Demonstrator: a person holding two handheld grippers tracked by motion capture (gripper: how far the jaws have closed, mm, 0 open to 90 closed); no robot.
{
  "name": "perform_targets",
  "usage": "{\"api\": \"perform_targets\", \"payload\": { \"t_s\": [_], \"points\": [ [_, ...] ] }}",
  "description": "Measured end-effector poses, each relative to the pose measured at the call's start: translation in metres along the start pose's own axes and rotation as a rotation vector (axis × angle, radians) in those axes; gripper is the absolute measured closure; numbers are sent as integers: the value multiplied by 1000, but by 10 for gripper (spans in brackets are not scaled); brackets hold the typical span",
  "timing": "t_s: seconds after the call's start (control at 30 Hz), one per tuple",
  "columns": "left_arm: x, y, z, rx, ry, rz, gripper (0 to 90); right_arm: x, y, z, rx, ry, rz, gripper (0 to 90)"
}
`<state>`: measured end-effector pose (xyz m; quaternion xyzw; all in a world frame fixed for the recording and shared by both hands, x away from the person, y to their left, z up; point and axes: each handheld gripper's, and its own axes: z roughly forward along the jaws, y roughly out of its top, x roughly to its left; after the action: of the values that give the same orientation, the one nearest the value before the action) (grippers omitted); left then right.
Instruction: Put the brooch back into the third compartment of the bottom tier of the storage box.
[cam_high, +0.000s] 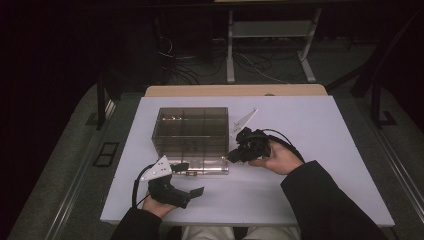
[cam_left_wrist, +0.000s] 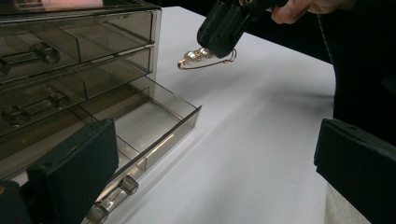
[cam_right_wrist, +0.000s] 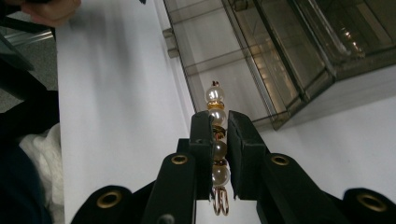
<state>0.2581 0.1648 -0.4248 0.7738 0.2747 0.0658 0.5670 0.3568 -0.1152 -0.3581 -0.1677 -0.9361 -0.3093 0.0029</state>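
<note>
On the white rectangular tabletop (cam_high: 300, 150) a smoky transparent plastic drawer cabinet (cam_high: 191, 134) stands toward the far left part of the surface, well in from every edge. Its lowest drawer (cam_left_wrist: 154, 126) is pulled out toward the near edge, showing shallow divided compartments and a clear bar handle (cam_left_wrist: 112, 198) at its front. The right gripper (cam_right_wrist: 218, 135) has its two black jaws closed almost fully, nipping a gold-coloured pin strung with a row of round white pearls (cam_right_wrist: 215, 122); in the right gripper view the pin runs lengthwise between the jaws, two pearls sticking out past the tips and a gold wire loop showing behind them. In the left gripper view that pin (cam_left_wrist: 201, 57) hangs in the air, clear of the tabletop, just beyond the right front corner of the cabinet and above the level of the open drawer. In the high view the right gripper (cam_high: 235, 155) sits just beside the cabinet's right side, near the middle of the tabletop. The left gripper (cam_high: 197, 172) is spread wide with nothing between its jaws, near the tabletop's near edge and just in front of the drawer.
</note>
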Motion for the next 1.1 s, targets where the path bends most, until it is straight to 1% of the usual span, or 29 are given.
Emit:
{"api": "perform_targets", "payload": {
  "t_s": [0.2,0.3,0.63,1.1],
  "points": [
    [0,0,0,-1,-1,-3,0,-1,7,3,-8,3,1,800],
    [0,0,0,-2,-2,-3,0,0,11,6,-6,4,-11,800],
    [0,0,-1,-7,-5,-4,0,3,27,14,-14,8,-29,800],
    [0,0,0,-7,-7,-1,0,9,45,26,6,14,-59,800]
  ]
}}
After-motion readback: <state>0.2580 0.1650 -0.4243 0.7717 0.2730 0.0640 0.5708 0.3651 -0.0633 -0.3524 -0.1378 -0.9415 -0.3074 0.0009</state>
